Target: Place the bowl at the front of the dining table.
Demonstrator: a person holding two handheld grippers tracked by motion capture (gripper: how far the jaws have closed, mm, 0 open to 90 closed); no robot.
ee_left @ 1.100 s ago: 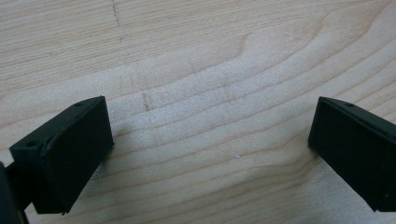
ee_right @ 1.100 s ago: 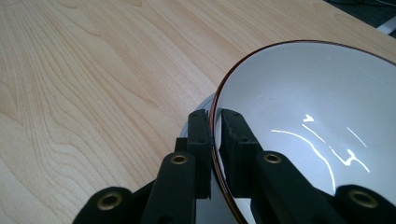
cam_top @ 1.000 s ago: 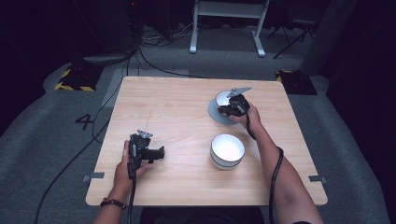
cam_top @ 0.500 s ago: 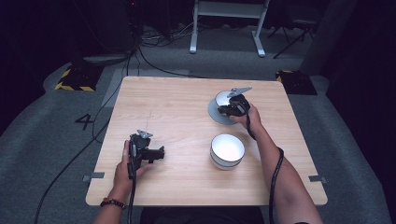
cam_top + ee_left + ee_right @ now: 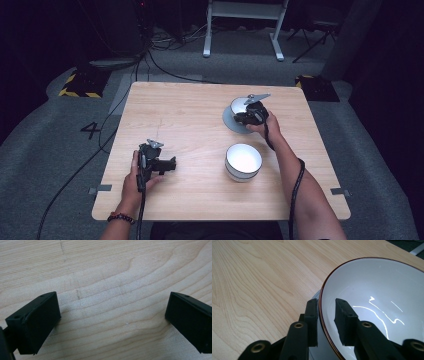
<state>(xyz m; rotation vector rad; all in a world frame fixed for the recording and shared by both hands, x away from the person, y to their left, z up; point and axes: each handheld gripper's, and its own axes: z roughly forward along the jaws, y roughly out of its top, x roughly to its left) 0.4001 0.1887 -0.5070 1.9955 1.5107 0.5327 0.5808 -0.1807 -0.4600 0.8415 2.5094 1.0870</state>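
Straddling bowl (image 5: 372,305) rim w/ gap, R tool (image 5: 325,312); L tool (image 5: 112,315) released; 2nd bowl (image 5: 243,161) empty

You're working in a lab or recording studio. A lone wooden table (image 5: 200,120) stands on grey carpet (image 5: 75,165), with cables (image 5: 165,45) trailing across it. Hazard-striped tape (image 5: 77,92) and a metal stand (image 5: 245,25) sit beyond the tabletop's far edge.

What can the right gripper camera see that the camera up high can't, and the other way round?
The right gripper view alone shows the dark red rim line on the bowl, with one jaw of the right claw outside that rim and one inside, a small gap remaining. The high view alone shows a second bowl, the grey plate under the far bowl, and the left claw on the other side of the table. Both show the held bowl and the wooden table.
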